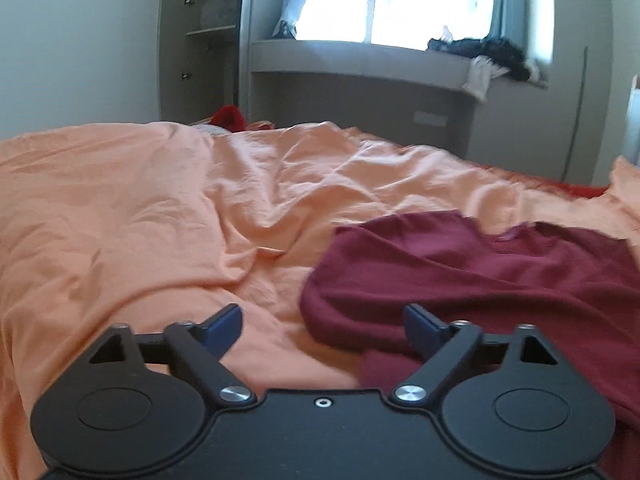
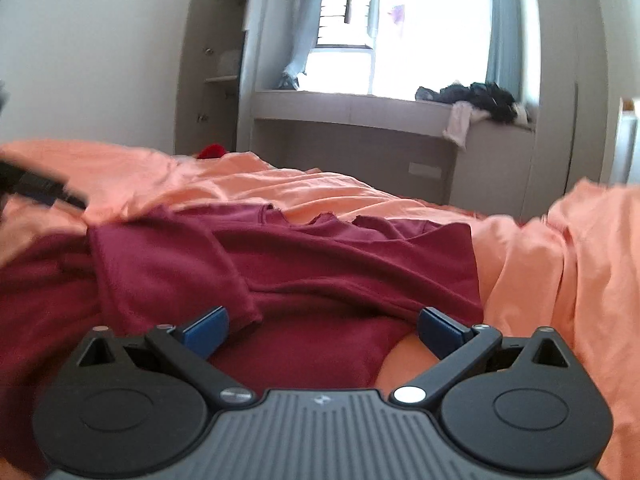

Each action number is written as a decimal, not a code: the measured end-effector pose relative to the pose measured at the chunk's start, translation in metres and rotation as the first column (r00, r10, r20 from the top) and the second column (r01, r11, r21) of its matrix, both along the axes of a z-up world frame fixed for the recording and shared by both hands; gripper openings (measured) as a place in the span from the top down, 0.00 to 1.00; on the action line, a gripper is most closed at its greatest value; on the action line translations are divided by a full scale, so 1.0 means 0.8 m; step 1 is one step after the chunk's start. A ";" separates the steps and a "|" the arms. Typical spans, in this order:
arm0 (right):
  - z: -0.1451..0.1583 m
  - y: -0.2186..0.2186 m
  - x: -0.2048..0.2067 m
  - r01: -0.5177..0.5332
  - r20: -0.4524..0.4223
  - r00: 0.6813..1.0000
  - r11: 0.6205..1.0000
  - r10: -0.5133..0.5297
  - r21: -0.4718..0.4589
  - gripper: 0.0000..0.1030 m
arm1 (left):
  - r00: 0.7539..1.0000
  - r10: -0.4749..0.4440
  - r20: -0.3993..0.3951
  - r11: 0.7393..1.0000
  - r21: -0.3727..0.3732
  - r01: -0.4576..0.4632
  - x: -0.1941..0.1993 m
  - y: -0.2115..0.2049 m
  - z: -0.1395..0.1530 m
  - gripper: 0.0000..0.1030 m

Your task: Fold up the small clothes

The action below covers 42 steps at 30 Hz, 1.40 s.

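Observation:
A dark red shirt [image 1: 480, 272] lies rumpled on an orange bedsheet [image 1: 140, 220]. In the left wrist view it fills the lower right. My left gripper [image 1: 323, 330] is open and empty, low over the shirt's left edge, its right finger over the cloth. In the right wrist view the shirt [image 2: 320, 264] spreads across the middle, with a sleeve folded over on the left [image 2: 168, 268]. My right gripper [image 2: 323, 332] is open and empty, just above the shirt's near hem. The left gripper shows blurred at the far left of the right wrist view [image 2: 36, 190].
The orange sheet [image 2: 560, 260] is bunched up on the right. A grey window seat [image 1: 360, 60] with a pile of dark clothes [image 1: 488, 52] stands behind the bed. A tall cabinet [image 1: 200, 40] stands at the back left. A red item [image 1: 230, 116] lies at the bed's far edge.

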State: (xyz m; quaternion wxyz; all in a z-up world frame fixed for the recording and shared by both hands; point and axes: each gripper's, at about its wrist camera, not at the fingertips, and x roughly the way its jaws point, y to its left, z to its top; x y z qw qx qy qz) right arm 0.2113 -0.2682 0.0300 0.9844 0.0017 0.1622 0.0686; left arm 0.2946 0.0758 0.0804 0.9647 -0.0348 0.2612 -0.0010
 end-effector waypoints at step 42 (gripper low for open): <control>-0.121 0.155 -0.178 -0.255 -0.210 0.966 0.679 0.150 -0.688 0.03 | 0.959 -0.280 0.053 0.950 0.157 0.269 -0.241 -0.014 -0.013 0.01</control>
